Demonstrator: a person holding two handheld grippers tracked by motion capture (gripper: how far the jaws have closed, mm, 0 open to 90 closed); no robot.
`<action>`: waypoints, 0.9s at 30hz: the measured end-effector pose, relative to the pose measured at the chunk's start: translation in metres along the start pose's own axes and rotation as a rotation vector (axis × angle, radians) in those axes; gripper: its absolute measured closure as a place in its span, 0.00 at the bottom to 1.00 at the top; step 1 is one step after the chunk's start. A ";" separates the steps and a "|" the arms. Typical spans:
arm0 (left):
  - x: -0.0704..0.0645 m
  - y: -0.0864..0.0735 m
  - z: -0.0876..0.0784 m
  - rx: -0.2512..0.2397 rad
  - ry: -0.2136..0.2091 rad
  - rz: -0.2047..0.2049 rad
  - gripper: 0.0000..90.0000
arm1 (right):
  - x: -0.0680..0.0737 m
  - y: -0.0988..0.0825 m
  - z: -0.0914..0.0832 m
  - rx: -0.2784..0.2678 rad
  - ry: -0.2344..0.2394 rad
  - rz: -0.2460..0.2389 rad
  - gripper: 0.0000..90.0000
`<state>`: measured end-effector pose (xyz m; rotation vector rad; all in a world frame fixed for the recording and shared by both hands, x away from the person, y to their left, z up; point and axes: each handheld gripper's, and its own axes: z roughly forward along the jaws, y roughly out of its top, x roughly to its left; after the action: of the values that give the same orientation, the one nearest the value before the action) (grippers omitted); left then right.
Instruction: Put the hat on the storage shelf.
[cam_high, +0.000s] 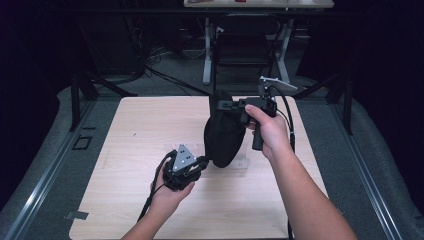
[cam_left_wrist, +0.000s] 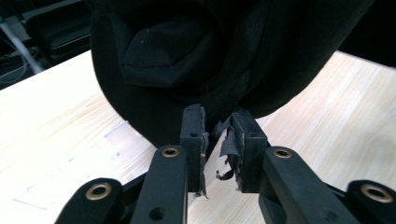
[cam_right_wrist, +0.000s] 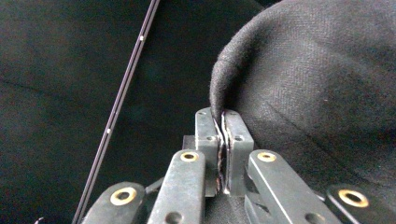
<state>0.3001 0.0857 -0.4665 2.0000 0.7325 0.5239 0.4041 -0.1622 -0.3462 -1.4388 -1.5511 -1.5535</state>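
Jaws of my right gripper pinch one black woven cloth; left gripper gapes slightly, empty.

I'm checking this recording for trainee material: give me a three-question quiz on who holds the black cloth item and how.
1. True or false: the right gripper is clamped on an edge of the black fabric item.
2. The left gripper jaws are: A) apart at the item's lower end, B) shut on it, C) resting on the table.
3. What does the fabric item hang above?

Key: 1 true; 2 A; 3 the wooden table.
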 end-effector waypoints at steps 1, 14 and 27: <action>-0.001 0.000 0.000 0.004 0.011 0.017 0.88 | 0.000 0.000 0.000 0.000 0.000 -0.001 0.96; -0.004 -0.002 -0.003 0.021 0.055 0.112 0.93 | 0.012 -0.009 -0.014 -0.033 -0.029 -0.094 0.84; -0.001 -0.012 -0.009 0.030 0.099 0.176 0.95 | 0.018 -0.014 -0.055 -0.088 -0.115 -0.180 0.84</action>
<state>0.2905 0.0949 -0.4726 2.0900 0.6303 0.7234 0.3690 -0.2044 -0.3238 -1.4944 -1.7400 -1.6877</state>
